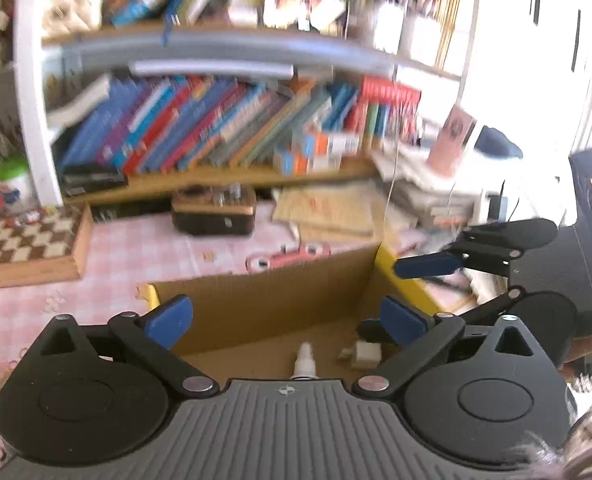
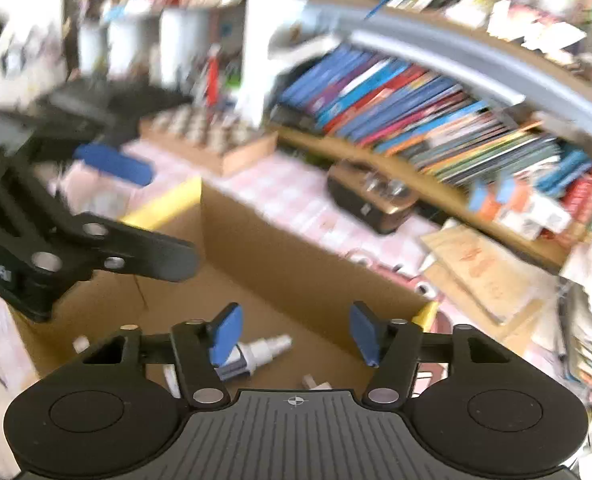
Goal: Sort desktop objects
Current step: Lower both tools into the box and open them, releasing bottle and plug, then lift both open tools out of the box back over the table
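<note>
White spray bottle (image 2: 266, 350) lying on floor of cardboard box (image 1: 256, 304), small white block (image 1: 366, 354) near it. Left gripper (image 1: 288, 320) and right gripper (image 2: 292, 332) over box, fingers apart, empty. Book spines on shelf (image 1: 224, 174) along tabletop's far edge (lettering blurred, unreadable).

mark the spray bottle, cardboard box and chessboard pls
spray bottle (image 2: 265, 350): right wrist view, on its white neck.
cardboard box (image 1: 280, 300): left wrist view, on its inner far wall.
chessboard (image 1: 20, 236): left wrist view, on the checkered top.
</note>
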`<state>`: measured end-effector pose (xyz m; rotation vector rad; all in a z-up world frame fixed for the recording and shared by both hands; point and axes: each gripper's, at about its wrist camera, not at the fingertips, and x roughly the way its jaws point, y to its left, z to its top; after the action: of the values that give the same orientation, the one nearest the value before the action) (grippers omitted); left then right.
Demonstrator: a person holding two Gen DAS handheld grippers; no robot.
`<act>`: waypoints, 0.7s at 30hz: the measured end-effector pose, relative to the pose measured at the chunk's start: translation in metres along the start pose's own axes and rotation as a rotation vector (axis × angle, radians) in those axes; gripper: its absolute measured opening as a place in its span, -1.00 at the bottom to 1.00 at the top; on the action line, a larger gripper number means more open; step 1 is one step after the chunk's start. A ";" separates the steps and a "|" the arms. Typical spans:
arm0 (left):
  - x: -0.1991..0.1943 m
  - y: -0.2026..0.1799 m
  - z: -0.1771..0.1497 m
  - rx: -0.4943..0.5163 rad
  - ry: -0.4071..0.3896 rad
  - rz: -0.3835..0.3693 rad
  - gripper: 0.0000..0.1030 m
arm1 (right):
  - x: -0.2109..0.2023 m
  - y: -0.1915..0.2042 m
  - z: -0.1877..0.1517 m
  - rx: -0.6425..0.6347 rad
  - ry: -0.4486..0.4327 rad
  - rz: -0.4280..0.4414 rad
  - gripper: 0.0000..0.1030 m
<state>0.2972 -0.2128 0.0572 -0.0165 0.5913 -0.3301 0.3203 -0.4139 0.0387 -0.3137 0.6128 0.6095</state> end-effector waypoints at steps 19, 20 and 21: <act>-0.102 -0.001 -0.063 -0.134 -0.197 0.000 1.00 | -0.085 0.056 -0.052 0.234 -0.154 -0.237 0.49; -0.106 0.000 -0.067 -0.137 -0.204 0.000 1.00 | -0.088 0.062 -0.056 0.249 -0.153 -0.247 0.52; -0.111 0.001 -0.071 -0.139 -0.214 0.002 1.00 | -0.090 0.068 -0.059 0.262 -0.155 -0.258 0.54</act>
<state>0.1717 -0.1713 0.0586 -0.1831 0.4007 -0.2803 0.1939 -0.4259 0.0419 -0.0955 0.4864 0.2973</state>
